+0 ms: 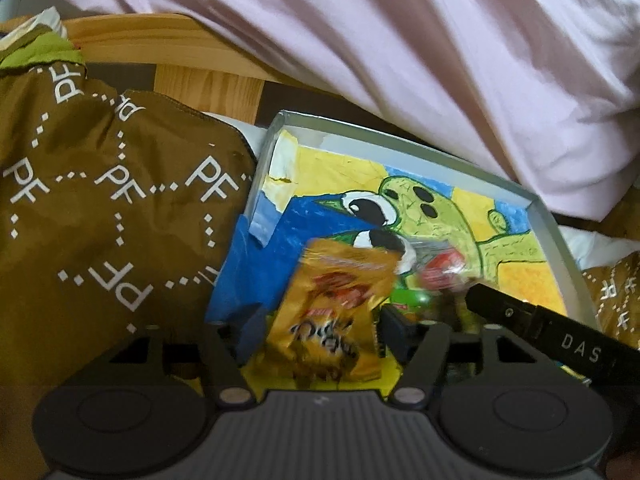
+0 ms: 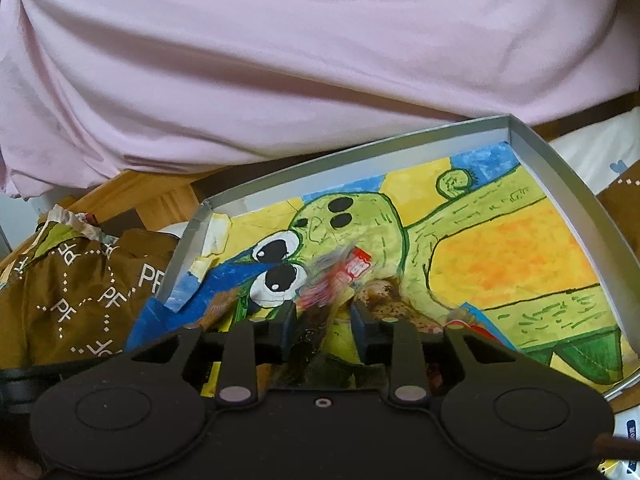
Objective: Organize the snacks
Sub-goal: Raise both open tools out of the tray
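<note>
A pink cloth (image 2: 280, 72) fills the background above a wooden frame (image 1: 168, 44). A brown bag (image 1: 100, 208) printed with "PF" lies against the left edge of a shallow grey box (image 2: 560, 168) lined with a painted green creature. In the box, the left claw (image 1: 320, 332) grips an orange snack packet (image 1: 332, 320). The right claw (image 2: 323, 326) pinches a blurred dark wrapper (image 2: 312, 332) near a red sweet (image 2: 352, 270).

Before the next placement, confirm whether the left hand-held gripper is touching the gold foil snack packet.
Cannot tell. In the left wrist view the gold foil snack packet sits between the left hand-held gripper fingers, but blur hides any contact or gap.
</note>
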The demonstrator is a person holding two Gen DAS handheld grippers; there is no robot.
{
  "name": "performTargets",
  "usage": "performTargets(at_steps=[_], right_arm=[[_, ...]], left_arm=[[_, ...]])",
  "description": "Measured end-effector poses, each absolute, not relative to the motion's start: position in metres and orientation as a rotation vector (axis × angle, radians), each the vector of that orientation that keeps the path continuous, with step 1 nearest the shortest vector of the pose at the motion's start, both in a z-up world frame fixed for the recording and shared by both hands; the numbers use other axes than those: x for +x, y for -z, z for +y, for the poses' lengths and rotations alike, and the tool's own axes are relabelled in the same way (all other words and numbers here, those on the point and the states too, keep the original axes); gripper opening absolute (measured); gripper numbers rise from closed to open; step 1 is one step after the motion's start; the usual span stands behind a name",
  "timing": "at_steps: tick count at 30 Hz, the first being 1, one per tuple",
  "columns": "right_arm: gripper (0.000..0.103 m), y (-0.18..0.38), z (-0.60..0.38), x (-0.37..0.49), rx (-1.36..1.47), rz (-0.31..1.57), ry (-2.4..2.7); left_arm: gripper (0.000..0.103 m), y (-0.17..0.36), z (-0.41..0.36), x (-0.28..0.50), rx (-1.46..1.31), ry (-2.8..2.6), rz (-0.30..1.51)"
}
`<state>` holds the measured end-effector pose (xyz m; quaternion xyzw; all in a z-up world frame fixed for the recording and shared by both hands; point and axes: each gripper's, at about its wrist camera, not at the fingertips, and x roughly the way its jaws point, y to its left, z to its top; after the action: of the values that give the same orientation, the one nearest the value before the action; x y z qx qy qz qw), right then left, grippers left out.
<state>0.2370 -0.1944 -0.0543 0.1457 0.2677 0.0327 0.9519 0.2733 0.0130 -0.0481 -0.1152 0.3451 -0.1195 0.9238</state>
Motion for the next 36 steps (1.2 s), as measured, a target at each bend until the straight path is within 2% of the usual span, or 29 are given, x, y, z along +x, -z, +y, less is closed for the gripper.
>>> performTargets(at_steps=[3,8,10,13,26,36], right_arm=[[0.047,0.050,-0.196,0.232,0.304,0.520,-0.071],[0.069,0.036,-0.202,0.220,0.312,0.460,-0.068],[0.084,0.029,-0.204,0.214,0.311,0.429,-0.055],[0.100,0.017,-0.206,0.202,0.300,0.365,-0.043],[0.102,-0.025,-0.207,0.145,0.267,0.252,-0.020],[0.102,-0.036,-0.212,0.094,0.257,0.261,-0.040]], left_arm=[[0.081,0.043,0.015,0.270,-0.261,0.240,0.694],[0.088,0.029,0.022,0.263,-0.299,0.228,0.646],[0.095,0.020,0.027,0.258,-0.305,0.226,0.610],[0.102,0.004,0.033,0.249,-0.309,0.217,0.554],[0.103,-0.054,0.031,0.195,-0.196,0.234,0.376],[0.103,-0.069,0.028,0.147,-0.146,0.255,0.325]])
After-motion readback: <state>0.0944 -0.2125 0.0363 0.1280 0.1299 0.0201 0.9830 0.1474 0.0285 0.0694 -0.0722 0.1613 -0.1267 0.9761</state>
